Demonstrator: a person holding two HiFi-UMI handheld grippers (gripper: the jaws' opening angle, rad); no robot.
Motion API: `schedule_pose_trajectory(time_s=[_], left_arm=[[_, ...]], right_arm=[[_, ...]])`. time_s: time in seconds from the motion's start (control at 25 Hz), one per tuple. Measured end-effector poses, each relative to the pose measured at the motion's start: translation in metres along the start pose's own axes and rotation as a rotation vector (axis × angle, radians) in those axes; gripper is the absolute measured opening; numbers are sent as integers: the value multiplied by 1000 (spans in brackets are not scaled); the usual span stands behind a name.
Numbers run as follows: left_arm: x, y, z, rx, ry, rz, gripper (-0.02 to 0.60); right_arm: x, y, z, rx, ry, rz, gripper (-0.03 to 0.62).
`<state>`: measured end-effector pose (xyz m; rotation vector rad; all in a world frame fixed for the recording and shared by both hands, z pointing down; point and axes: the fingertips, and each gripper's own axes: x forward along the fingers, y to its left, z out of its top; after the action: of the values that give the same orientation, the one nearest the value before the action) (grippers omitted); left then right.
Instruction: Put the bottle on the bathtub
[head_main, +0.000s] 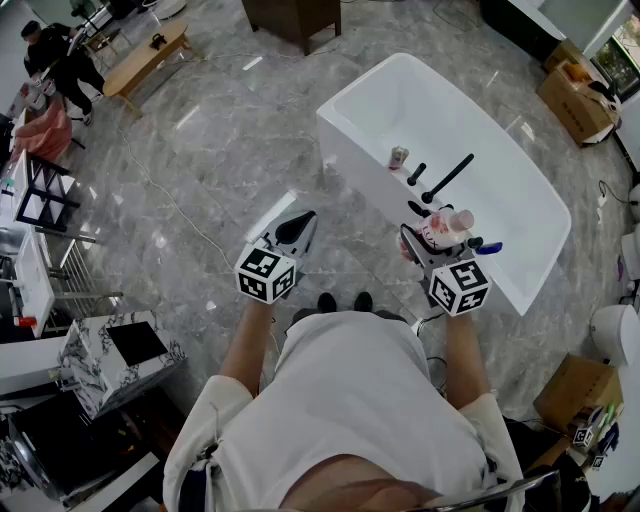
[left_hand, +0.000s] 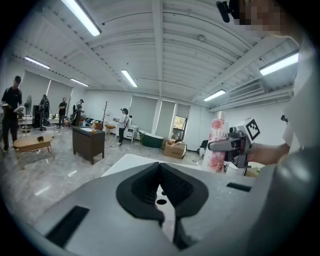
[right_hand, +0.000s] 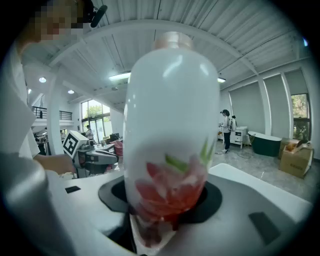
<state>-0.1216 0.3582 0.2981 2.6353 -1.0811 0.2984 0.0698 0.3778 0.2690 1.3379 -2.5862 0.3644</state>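
Polished grey marble floor (head_main: 190, 170) surrounds a glossy white, round-cornered bathtub (head_main: 345, 125) at one o'clock. By the tub's near rim, the right tool (head_main: 425, 243) clamps a smooth white cylindrical bottle with pink flower print (head_main: 447, 227). At its nine o'clock, the left tool (head_main: 298, 230) is empty, its ribbed black pads together.

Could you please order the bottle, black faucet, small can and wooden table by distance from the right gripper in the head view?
1. bottle: in right gripper.
2. black faucet: bathtub rim, beyond.
3. small can: rim, further left.
4. wooden table: far upper left.
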Motion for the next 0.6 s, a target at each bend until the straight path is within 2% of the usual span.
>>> schedule_pose_trajectory(time_s=[0.6], left_arm=[[1,9,-7,-8,11,-6,8]], right_arm=[[12,8,0,-21,15,-4,236]])
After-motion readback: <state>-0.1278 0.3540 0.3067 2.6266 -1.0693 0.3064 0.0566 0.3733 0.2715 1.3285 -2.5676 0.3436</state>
